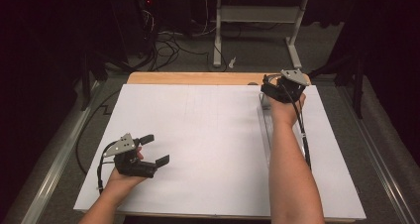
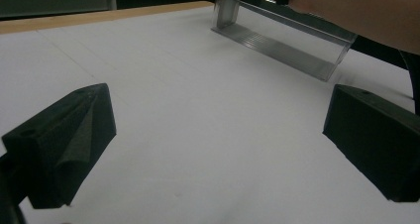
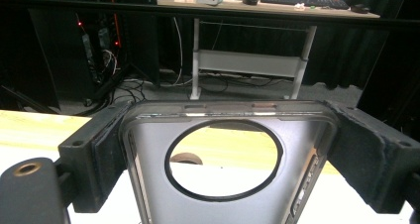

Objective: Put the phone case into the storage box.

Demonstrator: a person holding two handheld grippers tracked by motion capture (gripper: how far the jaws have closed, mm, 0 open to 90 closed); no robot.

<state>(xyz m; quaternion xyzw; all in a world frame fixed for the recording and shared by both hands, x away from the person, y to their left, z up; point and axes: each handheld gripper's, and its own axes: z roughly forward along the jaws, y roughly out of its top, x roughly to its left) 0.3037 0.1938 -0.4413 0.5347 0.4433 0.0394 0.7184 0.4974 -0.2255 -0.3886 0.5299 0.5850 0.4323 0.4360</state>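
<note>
At the upper right of the high view the right claw stands over the far end of a long clear plastic case, its pads beside the rim (contact uncertain), so a grasp or release seems in hand; next comes a firm squeeze or a clean lift away. The left claw hangs spread and empty at lower left over the white-covered desk; beyond lie a dark room, cables and a white stand

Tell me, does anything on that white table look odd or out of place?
Nothing looks spilled or broken. The one unusual sight is the clear case: the right tool props it on edge at the far side of the table instead of flat. The left tool waits open.
</note>
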